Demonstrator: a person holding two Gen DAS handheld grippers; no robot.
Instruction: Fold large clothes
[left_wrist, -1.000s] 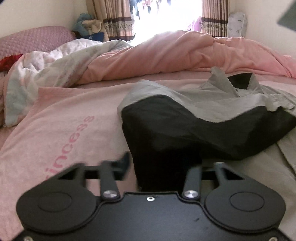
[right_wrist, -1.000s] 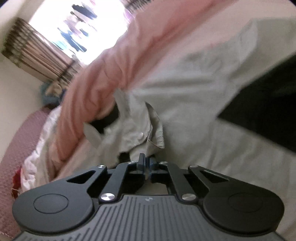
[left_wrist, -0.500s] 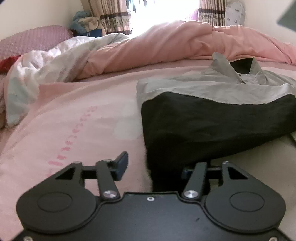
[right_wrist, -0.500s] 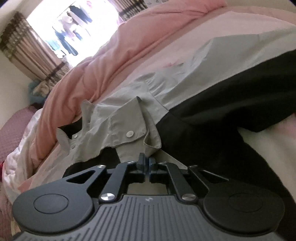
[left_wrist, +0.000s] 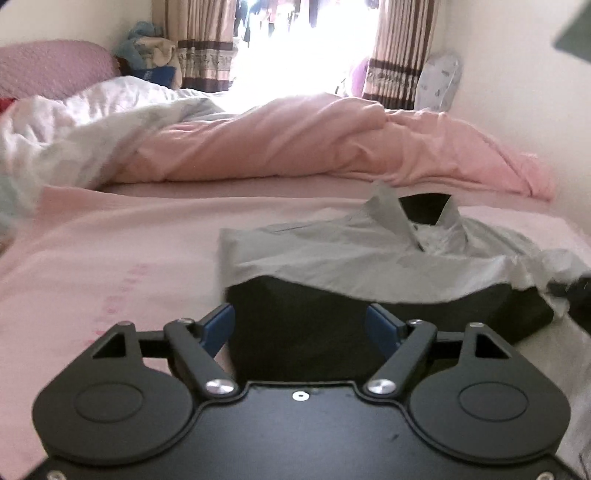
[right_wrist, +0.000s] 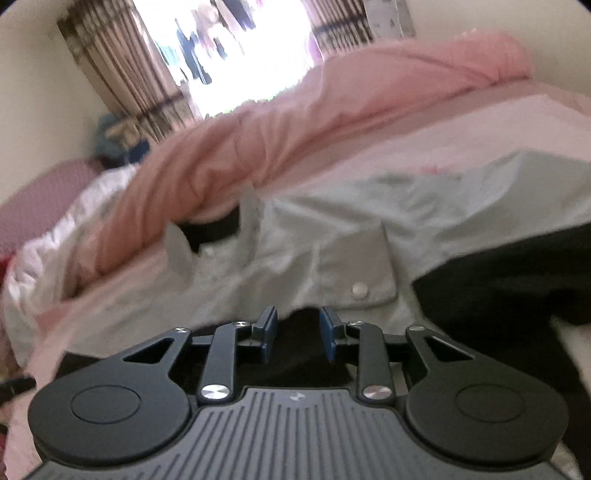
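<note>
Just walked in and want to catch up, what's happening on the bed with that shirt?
A person with a handheld gripper in each hand is folding a grey and black button-up shirt on the pink bedsheet. The black lower part is folded up over the grey chest. The left gripper and right gripper have both just been opening; black fabric lies between each pair of pads, but neither presses on it. The crumpled pink duvet lies behind.

A bright window (left_wrist: 306, 48) glares at 12 o'clock between striped curtains (left_wrist: 201, 44); cream walls (left_wrist: 517, 92) flank the pink bed (left_wrist: 110, 251).
</note>
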